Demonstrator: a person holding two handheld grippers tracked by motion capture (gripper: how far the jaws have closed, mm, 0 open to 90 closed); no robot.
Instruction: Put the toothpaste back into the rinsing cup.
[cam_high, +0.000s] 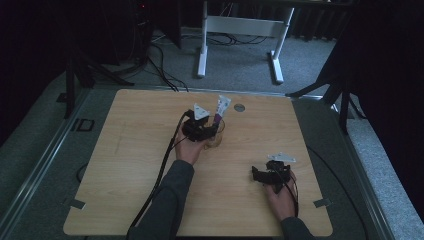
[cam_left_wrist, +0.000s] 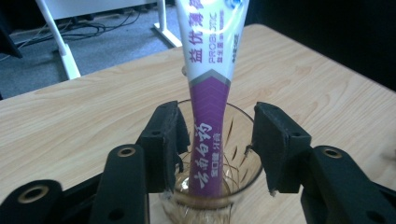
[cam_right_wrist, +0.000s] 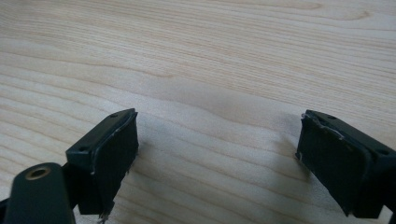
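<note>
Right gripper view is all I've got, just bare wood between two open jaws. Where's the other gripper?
Observer: The left gripper is farther up the table, at a clear glass.
Operator: Anything in the glass?
Observer: A purple and white toothpaste tube stands in it, leaning toward the far edge.
Operator: Is it gripping the tube?
Observer: No, its jaws stand open on either side of the tube, and a gap shows at the right pad.
</note>
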